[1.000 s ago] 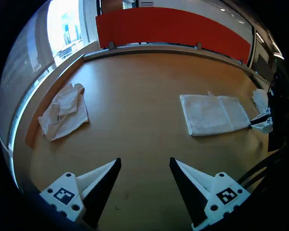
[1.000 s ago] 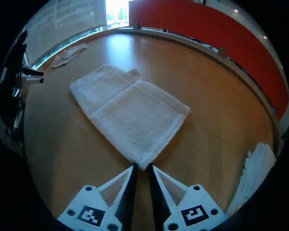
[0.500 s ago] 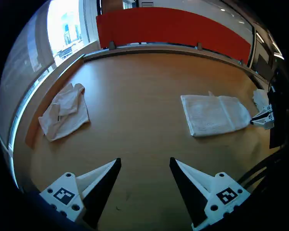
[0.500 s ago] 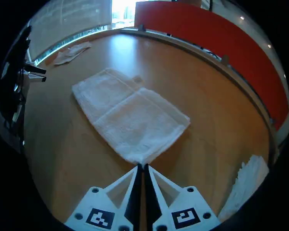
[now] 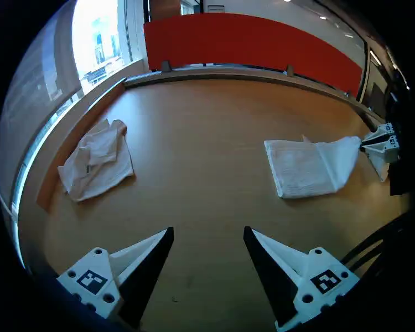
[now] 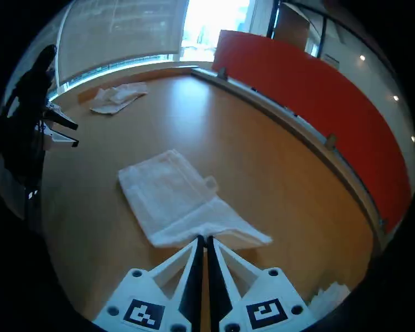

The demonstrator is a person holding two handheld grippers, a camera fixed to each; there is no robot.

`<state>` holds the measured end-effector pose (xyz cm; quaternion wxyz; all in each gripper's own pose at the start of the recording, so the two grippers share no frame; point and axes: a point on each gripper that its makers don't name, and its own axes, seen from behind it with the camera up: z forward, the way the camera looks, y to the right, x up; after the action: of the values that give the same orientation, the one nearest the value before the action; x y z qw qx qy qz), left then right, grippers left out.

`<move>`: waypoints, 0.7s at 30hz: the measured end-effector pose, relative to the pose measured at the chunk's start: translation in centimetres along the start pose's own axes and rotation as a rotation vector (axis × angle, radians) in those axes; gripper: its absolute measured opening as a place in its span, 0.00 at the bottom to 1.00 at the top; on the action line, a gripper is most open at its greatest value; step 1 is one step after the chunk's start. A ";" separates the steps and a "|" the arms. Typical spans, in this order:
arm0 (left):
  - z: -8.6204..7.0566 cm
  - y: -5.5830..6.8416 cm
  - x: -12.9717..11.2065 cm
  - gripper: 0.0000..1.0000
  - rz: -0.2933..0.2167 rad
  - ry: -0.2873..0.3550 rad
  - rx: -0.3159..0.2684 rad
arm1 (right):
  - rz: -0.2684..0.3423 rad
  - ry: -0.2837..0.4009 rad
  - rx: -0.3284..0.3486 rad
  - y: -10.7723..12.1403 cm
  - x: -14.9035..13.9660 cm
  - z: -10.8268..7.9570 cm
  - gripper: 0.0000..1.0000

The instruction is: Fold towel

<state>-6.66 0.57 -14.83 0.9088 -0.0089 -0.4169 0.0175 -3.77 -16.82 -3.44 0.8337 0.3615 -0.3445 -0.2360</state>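
Left gripper view: left gripper (image 5: pixel 207 240) released and empty, at the worktop (image 5: pixel 207 127) side away from the red screen (image 5: pixel 252 39), well apart from the towel (image 5: pixel 304 169). Right gripper (image 5: pixel 363 145) holds the towel's end corner raised.

Right gripper view: right gripper clenched on that corner. The towel's long axis runs ahead of it, roughly parallel to the red screen. Judged: the fold goes forward.

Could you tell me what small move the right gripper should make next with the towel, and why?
The right gripper is shut on the white towel, its near end lifted off the table; probably carry that corner across toward the far edge.
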 end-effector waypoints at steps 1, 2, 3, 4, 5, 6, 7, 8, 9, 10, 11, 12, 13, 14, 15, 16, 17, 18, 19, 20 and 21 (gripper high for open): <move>0.0 0.0 0.0 0.93 -0.001 0.000 0.000 | -0.007 0.007 0.002 -0.1 0.6 0.0 0.04; 0.0 -0.1 0.0 0.93 -0.002 0.001 0.000 | -0.015 0.014 0.005 -0.2 1.2 0.1 0.04; 0.0 -0.1 0.0 0.93 -0.004 0.001 -0.001 | -0.022 0.020 0.007 -0.3 1.7 0.1 0.04; 0.0 -0.2 0.0 0.93 -0.005 0.002 -0.001 | -0.027 0.024 0.010 -0.4 2.1 0.2 0.04; 0.0 -0.2 0.0 0.93 -0.007 0.003 -0.001 | -0.032 0.028 0.012 -0.5 2.5 0.2 0.04; -0.1 -0.3 0.0 0.93 -0.008 0.004 -0.002 | -0.036 0.029 0.015 -0.6 2.8 0.3 0.04; -0.1 -0.3 0.0 0.93 -0.010 0.004 -0.002 | -0.040 0.027 0.016 -0.7 2.9 0.4 0.04; -0.1 -0.4 0.0 0.93 -0.011 0.005 -0.002 | -0.043 0.026 0.018 -0.7 3.0 0.5 0.04; -0.1 -0.5 0.0 0.93 -0.011 0.005 -0.003 | -0.047 0.025 0.019 -0.8 3.1 0.5 0.04; -0.1 -0.6 0.0 0.93 -0.012 0.006 -0.004 | -0.050 0.025 0.021 -0.9 3.2 0.6 0.04; -0.1 -0.6 0.0 0.93 -0.012 0.006 -0.004 | -0.053 0.025 0.022 -1.0 3.3 0.6 0.04; -0.2 -0.7 0.0 0.93 -0.011 0.007 -0.005 | -0.057 0.025 0.025 -1.1 3.4 0.7 0.04; -0.2 -0.7 0.0 0.93 -0.011 0.007 -0.006 | -0.061 0.026 0.027 -1.2 3.6 0.8 0.04; -0.2 -0.8 0.0 0.93 -0.011 0.007 -0.006 | -0.064 0.027 0.030 -1.4 3.8 0.8 0.04; -0.2 -0.8 0.0 0.93 -0.011 0.007 -0.008 | -0.069 0.028 0.034 -1.5 4.0 1.0 0.04; -0.2 -0.8 0.0 0.93 -0.010 0.007 -0.009 | -0.074 0.029 0.040 -1.8 4.3 1.1 0.04; -0.2 -0.8 0.0 0.93 -0.010 0.007 -0.011 | -0.080 0.030 0.046 -2.0 4.6 1.2 0.04; -0.2 -0.8 0.0 0.93 -0.010 0.006 -0.012 | -0.088 0.031 0.054 -2.3 5.0 1.4 0.04; -0.2 -0.8 0.0 0.93 -0.009 0.005 -0.013 | -0.096 0.032 0.064 -2.7 5.3 1.7 0.04; -0.2 -0.8 -0.1 0.93 -0.008 0.004 -0.014 | -0.104 0.032 0.073 -3.0 5.7 1.9 0.04; -0.2 -0.7 -0.1 0.93 -0.007 0.003 -0.016 | -0.114 0.032 0.084 -3.5 6.1 2.2 0.04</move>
<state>-6.59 -0.18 -15.00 0.9094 -0.0147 -0.4156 0.0111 -1.96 -23.89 -2.53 0.8084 0.4189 -0.3194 -0.2625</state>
